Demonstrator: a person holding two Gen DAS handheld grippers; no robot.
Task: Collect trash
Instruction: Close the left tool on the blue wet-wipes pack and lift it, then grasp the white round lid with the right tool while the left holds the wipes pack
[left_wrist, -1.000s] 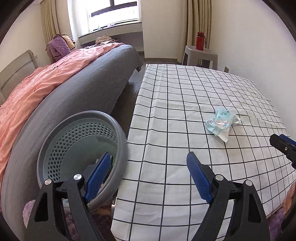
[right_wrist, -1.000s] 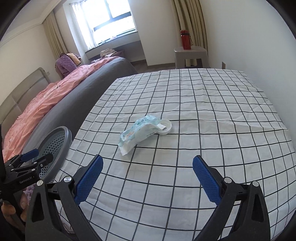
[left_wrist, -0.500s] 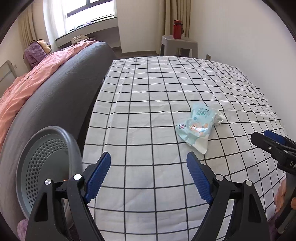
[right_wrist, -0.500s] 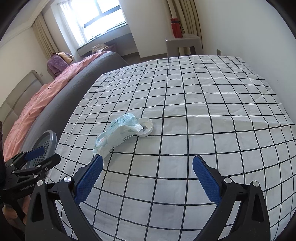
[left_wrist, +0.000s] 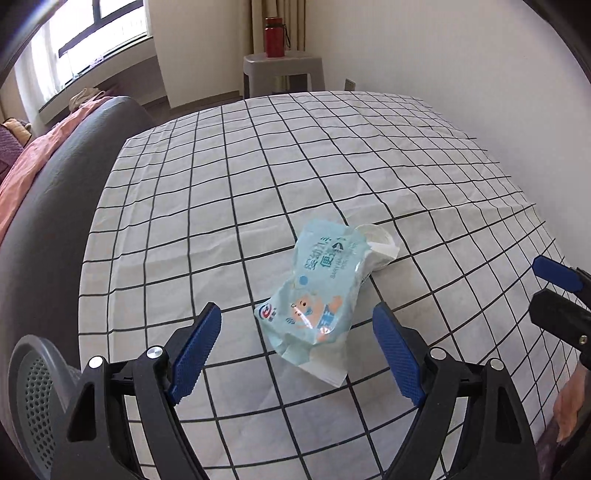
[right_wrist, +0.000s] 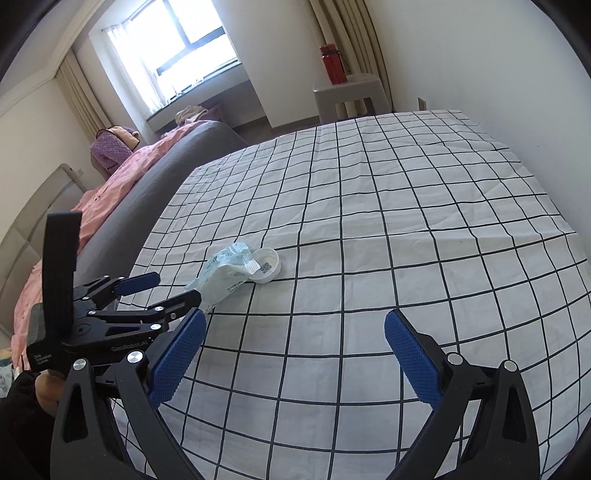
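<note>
Left gripper spread wide, nothing clamped, pointing down at the checked sheet. The wet-wipes packet, pale blue and crumpled, lies flat on the sheet, with its near end showing between the blue pads; pads are apart from it on both sides. A round white lid lies at the packet's far end, touching it, partly hidden behind the packet in the left wrist view.

Right gripper also spread wide and empty, over bare sheet to the right of the packet. In the right wrist view the left gripper's fingertips sit at the packet's near-left end; contact there cannot be told. A bit of the person's hand shows at the right edge of the left view.

Grey perforated basket stands at near left, off the edge of the sheet, beside the dark grey bed frame. Pink bedding lies on the bed to the left. Far end of the room: grey stool with a red bottle on top, against the wall, window to the far left.
</note>
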